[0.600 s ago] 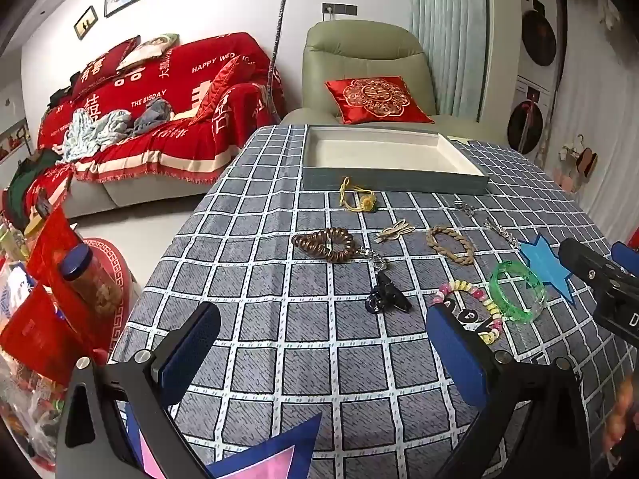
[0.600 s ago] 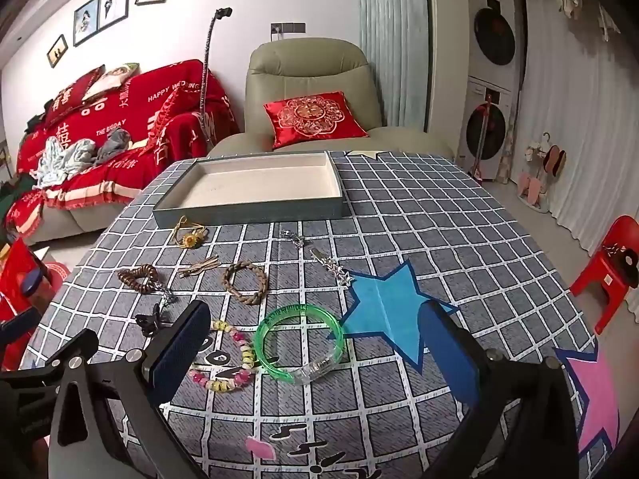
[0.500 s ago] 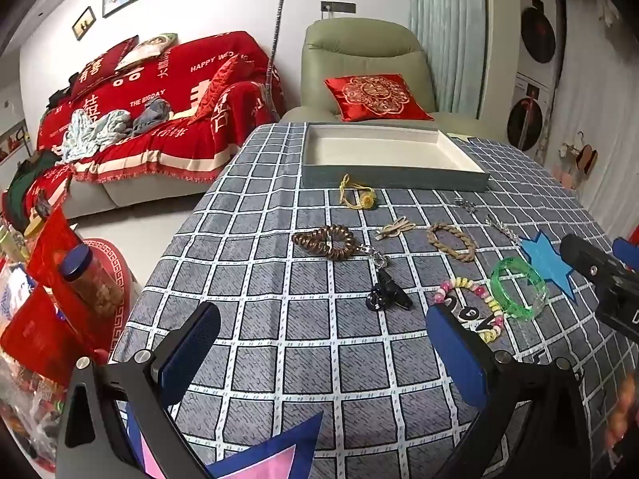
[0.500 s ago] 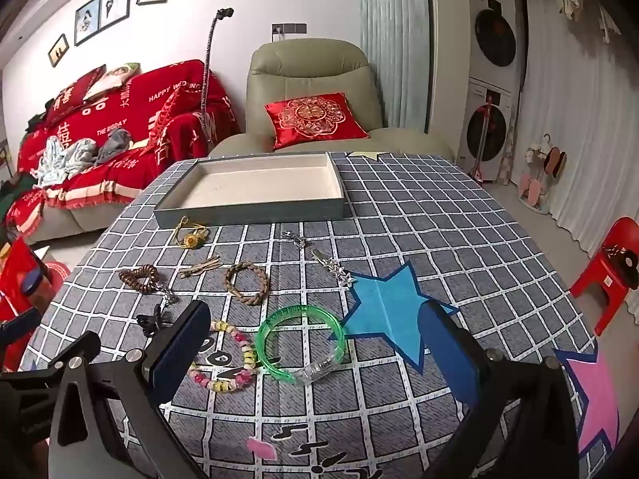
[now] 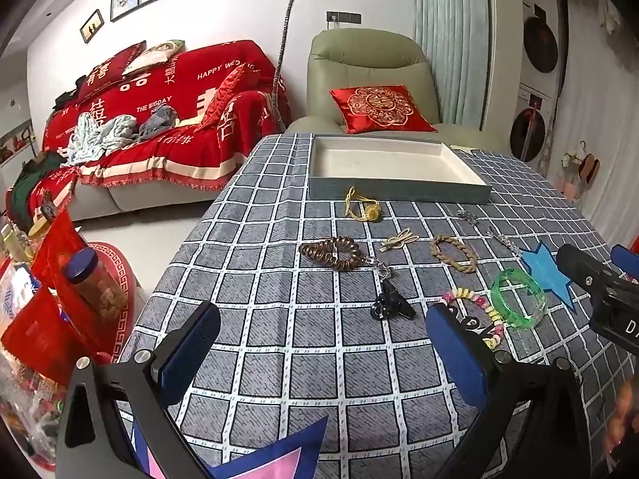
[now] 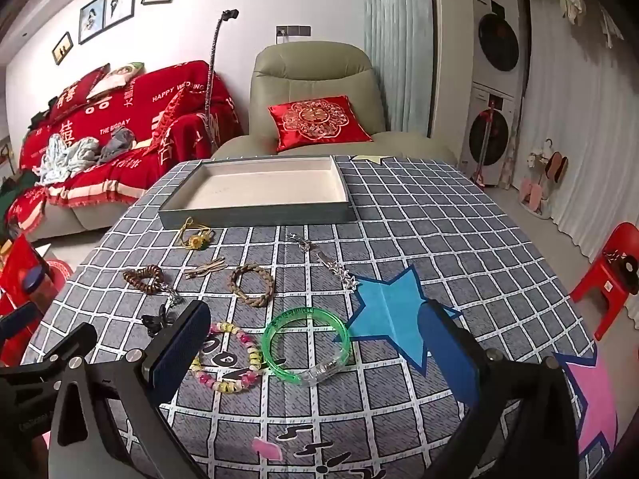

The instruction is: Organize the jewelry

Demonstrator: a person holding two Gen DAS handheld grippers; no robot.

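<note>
An empty grey tray [image 5: 399, 192] [image 6: 255, 215] stands at the table's far side. In front of it lie a yellow cord charm [image 5: 365, 209] [image 6: 195, 239], a brown coil bracelet [image 5: 331, 253] [image 6: 143, 277], a braided rope bracelet [image 5: 455, 253] [image 6: 251, 284], a black hair clip [image 5: 389, 303], a pastel bead bracelet [image 6: 229, 357] [image 5: 477, 311], a green bangle [image 6: 305, 345] [image 5: 517, 297] and a silver chain [image 6: 323, 259]. My left gripper [image 5: 323, 349] is open and empty, short of the hair clip. My right gripper [image 6: 315, 351] is open and empty, with the bangle between its fingers' line.
A checked grey cloth [image 5: 279, 319] covers the table, with a blue paper star [image 6: 387, 311] and a pink star [image 6: 595, 391] on it. A green armchair [image 6: 315, 92] stands behind the table, a red sofa [image 5: 159, 119] to the left, a red stool [image 6: 611, 275] to the right.
Both grippers have barely shifted; the views moved slightly. All jewelry lies where it was and both grippers stay open.
</note>
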